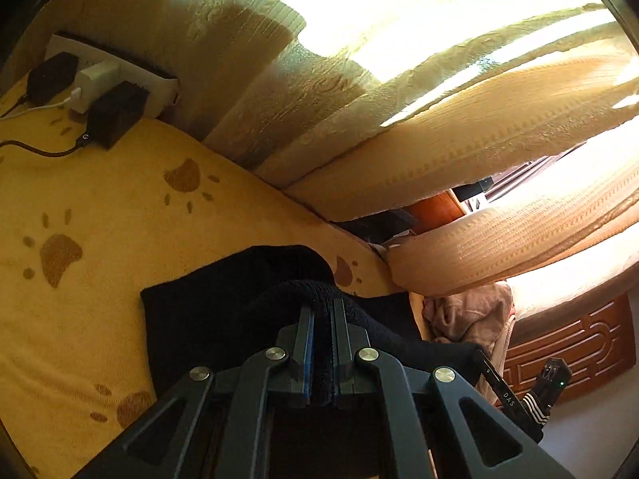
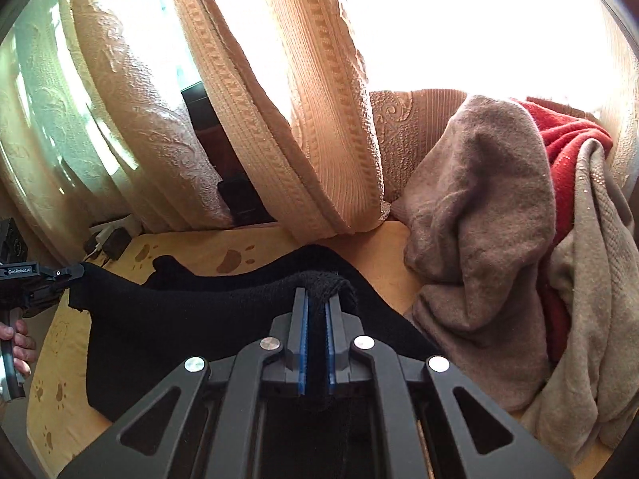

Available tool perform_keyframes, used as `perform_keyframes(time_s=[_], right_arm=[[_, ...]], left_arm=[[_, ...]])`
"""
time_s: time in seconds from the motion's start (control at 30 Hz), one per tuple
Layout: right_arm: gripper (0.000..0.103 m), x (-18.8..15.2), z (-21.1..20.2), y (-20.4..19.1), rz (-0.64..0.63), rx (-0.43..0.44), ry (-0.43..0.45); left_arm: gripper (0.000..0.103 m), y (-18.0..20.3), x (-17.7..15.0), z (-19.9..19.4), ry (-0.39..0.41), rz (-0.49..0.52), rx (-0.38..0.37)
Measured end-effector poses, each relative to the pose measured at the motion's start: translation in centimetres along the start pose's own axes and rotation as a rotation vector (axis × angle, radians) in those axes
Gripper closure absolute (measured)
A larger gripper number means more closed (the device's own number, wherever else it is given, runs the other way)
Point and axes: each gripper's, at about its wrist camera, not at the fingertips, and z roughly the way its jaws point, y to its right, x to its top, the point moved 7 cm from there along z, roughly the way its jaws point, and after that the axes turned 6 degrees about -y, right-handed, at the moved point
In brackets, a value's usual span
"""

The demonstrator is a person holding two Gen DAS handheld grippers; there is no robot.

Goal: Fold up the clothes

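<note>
A black knitted garment [image 1: 223, 311] lies on the yellow paw-print bed sheet [image 1: 100, 207]. My left gripper [image 1: 322, 307] is shut on a raised fold of its edge, which bunches over the fingertips. In the right wrist view the same black garment [image 2: 191, 319] stretches between both grippers. My right gripper [image 2: 317, 293] is shut on another bunched part of its hem. The left gripper [image 2: 74, 271] shows at the far left of that view, pinching the cloth's corner, with a hand [image 2: 18, 343] on its handle. The right gripper's tip [image 1: 553, 379] shows low on the right in the left wrist view.
A heap of clothes, a taupe fleece garment [image 2: 479, 239], a red one [image 2: 567, 147] and a beige one [image 2: 591, 319], lies right of the black garment. Cream curtains [image 2: 279, 99] hang behind the bed. A power strip with chargers [image 1: 100, 84] rests on the sheet's far corner.
</note>
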Motion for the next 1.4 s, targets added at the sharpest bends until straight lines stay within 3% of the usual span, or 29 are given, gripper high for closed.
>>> perform_keyframes(time_s=[0.43, 0.63, 0.73, 0.8, 0.83, 0.87, 0.9, 0.93, 1.07, 1.27, 1.33, 1.4], right_arm=[[0.095, 1.5, 8.5, 1.3, 0.029, -0.088, -0.081], [0.091, 0.9, 10.3, 1.5, 0.035, -0.064, -0.129], [0.071, 0.9, 10.6, 1.8, 0.066, -0.013, -0.139], [0.056, 1.4, 9.4, 1.9, 0.082, 0.004, -0.094], [0.051, 1.7, 8.8, 1.9, 0.090, 0.013, -0.071], [0.038, 2.1, 8.0, 1.9, 0.096, 0.022, -0.041], [0.024, 2.6, 7.0, 1.8, 0.100, 0.026, -0.012], [0.021, 3.1, 6.1, 1.7, 0.103, 0.029, 0.017], [0.021, 3.3, 3.5, 1.2, 0.064, 0.018, 0.065], [0.021, -1.0, 3.4, -2.4, -0.159, -0.004, -0.022], [0.022, -3.0, 4.2, -3.9, -0.242, -0.002, -0.067], [0.022, -4.2, 5.0, -4.9, -0.293, -0.009, -0.104]], left_arm=[[0.096, -4.5, 2.9, 5.0, -0.015, -0.095, 0.041], [0.095, -6.0, 2.5, 6.8, -0.070, -0.151, 0.059], [0.087, -6.7, 2.4, 7.0, -0.099, -0.192, 0.070], [0.080, -6.6, 2.9, 6.0, -0.065, -0.206, 0.052], [0.068, -6.5, 3.2, 5.3, -0.040, -0.212, 0.040], [0.048, -6.4, 3.7, 4.4, -0.009, -0.219, 0.022], [0.038, -6.3, 4.1, 3.4, 0.026, -0.229, 0.000], [0.029, -6.0, 4.4, 2.4, 0.052, -0.232, -0.019], [0.028, -4.2, 4.0, -0.2, 0.075, -0.164, -0.049], [0.028, 0.9, -3.0, 2.5, -0.181, 0.158, -0.004], [0.028, 1.7, -5.1, 4.2, -0.234, 0.218, 0.014], [0.028, 1.6, -6.1, 5.7, -0.262, 0.214, 0.031]])
